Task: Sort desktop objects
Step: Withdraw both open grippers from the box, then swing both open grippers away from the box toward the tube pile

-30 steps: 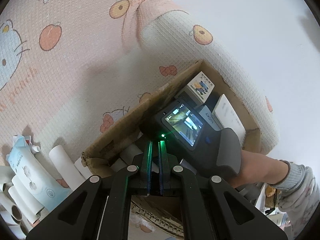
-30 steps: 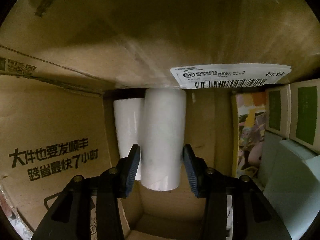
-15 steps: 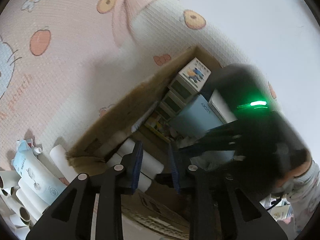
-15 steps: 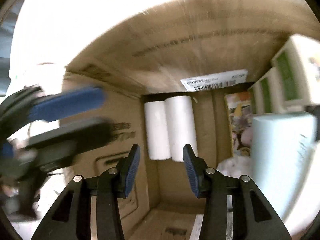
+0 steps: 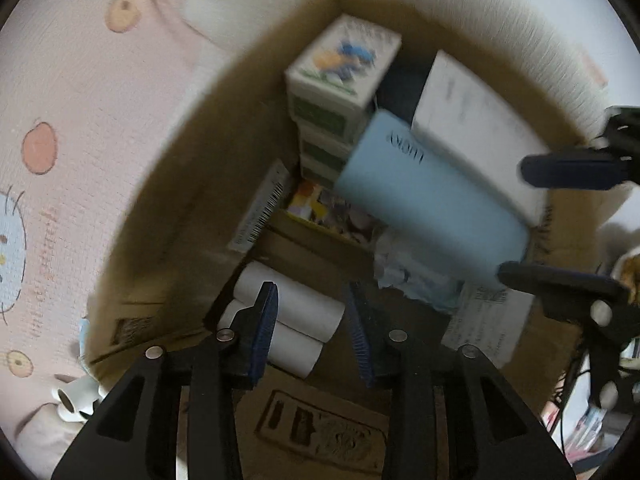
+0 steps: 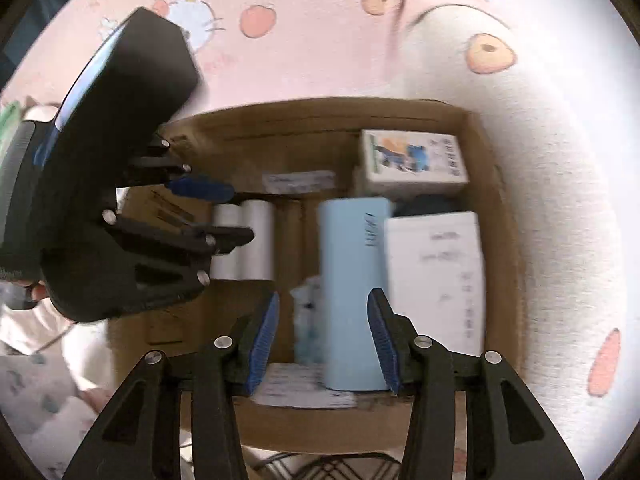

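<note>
An open cardboard box [image 6: 492,184] holds two white rolls [image 5: 288,320] side by side, a light blue box [image 5: 432,208], a white box [image 5: 476,132] and a stack of small cartoon-printed boxes [image 5: 344,64]. My left gripper [image 5: 312,332] points down over the rolls; its jaws are opening with nothing between them. It shows in the right wrist view as the left gripper [image 6: 216,212], over the rolls [image 6: 244,244]. My right gripper [image 6: 324,340] hangs above the blue box [image 6: 356,280], jaws opening and empty. It also appears at the right edge as the right gripper [image 5: 568,224].
The box rests on a pink cartoon-print cover [image 6: 304,40] with a white padded roll [image 6: 560,200] curving round its right side. More small white rolls [image 5: 68,400] lie outside the box at lower left. Printed paper [image 5: 480,324] lies in the box; cables [image 6: 320,464] run below it.
My right gripper let go of the white roll in the box and rose up out of it. My left gripper went from shut to open and moved over the box.
</note>
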`<state>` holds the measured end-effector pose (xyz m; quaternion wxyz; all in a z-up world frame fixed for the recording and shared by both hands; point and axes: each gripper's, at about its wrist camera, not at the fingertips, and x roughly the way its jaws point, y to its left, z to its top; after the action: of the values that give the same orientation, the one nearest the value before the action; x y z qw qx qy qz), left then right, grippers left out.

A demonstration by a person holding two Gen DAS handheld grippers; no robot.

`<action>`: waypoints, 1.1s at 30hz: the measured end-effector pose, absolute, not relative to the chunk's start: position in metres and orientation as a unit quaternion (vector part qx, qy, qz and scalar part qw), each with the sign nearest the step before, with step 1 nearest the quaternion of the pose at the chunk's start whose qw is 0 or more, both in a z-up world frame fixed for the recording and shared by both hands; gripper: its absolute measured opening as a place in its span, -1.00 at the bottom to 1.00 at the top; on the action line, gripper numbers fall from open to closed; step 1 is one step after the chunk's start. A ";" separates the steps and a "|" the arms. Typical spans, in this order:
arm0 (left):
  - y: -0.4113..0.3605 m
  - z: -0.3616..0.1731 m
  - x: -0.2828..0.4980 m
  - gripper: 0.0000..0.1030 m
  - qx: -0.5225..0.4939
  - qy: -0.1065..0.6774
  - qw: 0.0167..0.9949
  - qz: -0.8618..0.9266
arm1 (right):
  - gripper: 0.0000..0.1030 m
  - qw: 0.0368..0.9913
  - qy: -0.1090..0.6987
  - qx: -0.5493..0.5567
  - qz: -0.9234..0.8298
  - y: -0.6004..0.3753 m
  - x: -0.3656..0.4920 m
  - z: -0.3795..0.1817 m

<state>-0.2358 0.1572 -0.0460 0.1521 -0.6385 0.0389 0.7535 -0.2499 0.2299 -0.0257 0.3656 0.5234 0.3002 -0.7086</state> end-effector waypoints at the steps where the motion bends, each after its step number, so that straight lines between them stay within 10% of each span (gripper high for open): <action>1: 0.159 -0.051 -0.238 -0.44 -0.644 0.038 0.154 0.748 | -0.15 0.362 0.301 0.526 -0.709 0.230 -0.250 -0.032; 33: 0.136 -0.138 -0.263 -0.53 -0.788 -0.004 0.078 0.611 | -0.14 0.343 0.309 0.567 -0.682 0.249 -0.261 -0.066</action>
<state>-0.2631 0.1359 -0.1377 0.0781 -0.7876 -0.0045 0.6112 -0.2606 0.2488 -0.0658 0.3429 0.5666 0.3094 -0.6824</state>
